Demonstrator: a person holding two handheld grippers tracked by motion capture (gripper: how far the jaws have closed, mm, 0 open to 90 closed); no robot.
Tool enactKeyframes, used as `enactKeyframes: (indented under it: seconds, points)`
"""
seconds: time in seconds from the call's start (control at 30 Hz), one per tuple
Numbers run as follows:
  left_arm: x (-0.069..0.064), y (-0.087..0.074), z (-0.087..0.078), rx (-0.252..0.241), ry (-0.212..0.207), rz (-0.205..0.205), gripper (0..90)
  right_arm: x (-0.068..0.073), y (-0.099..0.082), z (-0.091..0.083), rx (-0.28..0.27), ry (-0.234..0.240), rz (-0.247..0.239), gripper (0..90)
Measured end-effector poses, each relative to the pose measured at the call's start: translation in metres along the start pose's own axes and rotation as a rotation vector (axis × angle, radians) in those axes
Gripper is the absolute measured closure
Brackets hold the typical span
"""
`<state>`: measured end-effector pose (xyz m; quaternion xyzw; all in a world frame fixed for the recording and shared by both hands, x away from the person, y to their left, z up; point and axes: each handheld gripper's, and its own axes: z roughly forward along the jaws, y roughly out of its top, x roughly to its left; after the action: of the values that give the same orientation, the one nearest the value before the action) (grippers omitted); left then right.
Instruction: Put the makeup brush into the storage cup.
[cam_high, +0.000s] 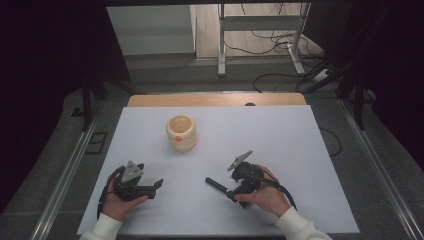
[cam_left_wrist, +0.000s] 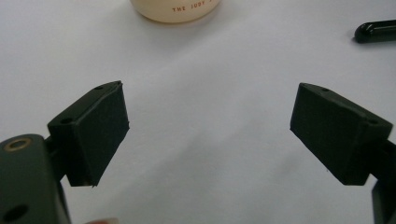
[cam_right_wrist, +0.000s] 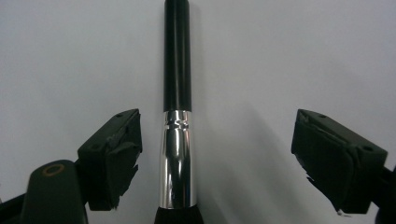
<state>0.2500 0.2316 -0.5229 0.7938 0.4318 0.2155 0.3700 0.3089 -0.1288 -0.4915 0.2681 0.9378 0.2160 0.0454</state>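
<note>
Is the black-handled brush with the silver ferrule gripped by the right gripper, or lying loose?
Lying loose. The black-handled brush with the silver ferrule rests on the white table between the right gripper's open jaws, touching neither.

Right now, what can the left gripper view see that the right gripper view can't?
The left gripper view has the bottom of the cream jar with red lettering, plus the brush's black handle tip far off. The right gripper view has the brush's silver collar lying between its open claw, nearer the left pad. Both share the white table and a wide-open claw holding nothing.
</note>
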Motion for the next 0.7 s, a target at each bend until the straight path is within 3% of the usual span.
enactKeyframes:
  seconds: [0.4,0.67,0.7]
  points:
    - [0.0,0.0,0.0,0.0,-0.001,0.0,11.9,0.008,0.001,0.01,0.083,-0.015,-0.042,24.8]
    - [0.0,0.0,0.0,-0.001,-0.002,0.0,12.0,0.012,0.003,0.015,0.133,-0.025,-0.064,35.7]
    - [0.0,0.0,0.0,-0.002,-0.002,0.001,11.9,0.014,0.004,0.014,0.136,-0.023,-0.067,40.5]
